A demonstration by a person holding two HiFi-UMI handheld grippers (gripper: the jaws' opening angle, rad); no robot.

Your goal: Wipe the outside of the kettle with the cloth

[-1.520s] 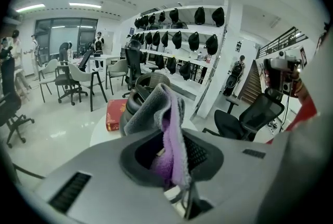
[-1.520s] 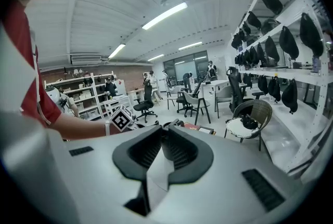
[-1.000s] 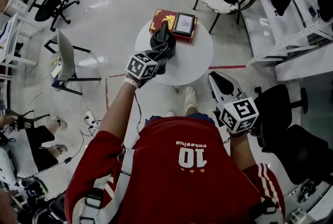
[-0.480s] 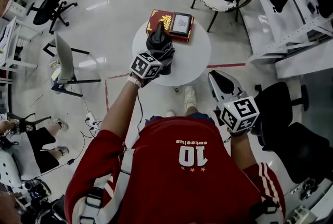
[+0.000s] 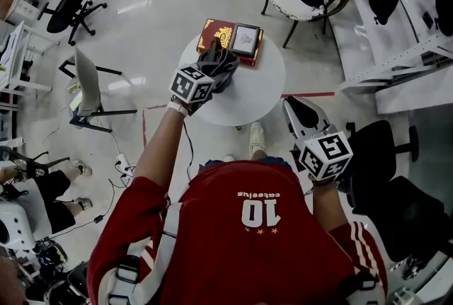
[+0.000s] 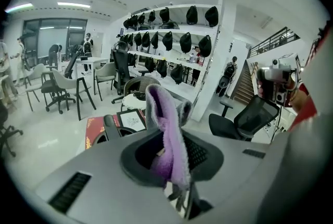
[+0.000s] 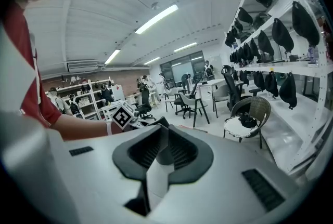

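We've got the left tool (image 6: 167,146) clamped on the fuzzy purple cloth (image 6: 165,114), against the black kettle (image 5: 214,54) on the round white bench (image 5: 256,86), upper centre; the right tool (image 7: 162,150) has its jaws together, lower right.

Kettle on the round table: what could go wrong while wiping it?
Nothing steadies the kettle; the right gripper is away from the table, so the left gripper's push could tip it onto the red book beside it. The cloth flops out past the jaws and might snag the kettle's handle.
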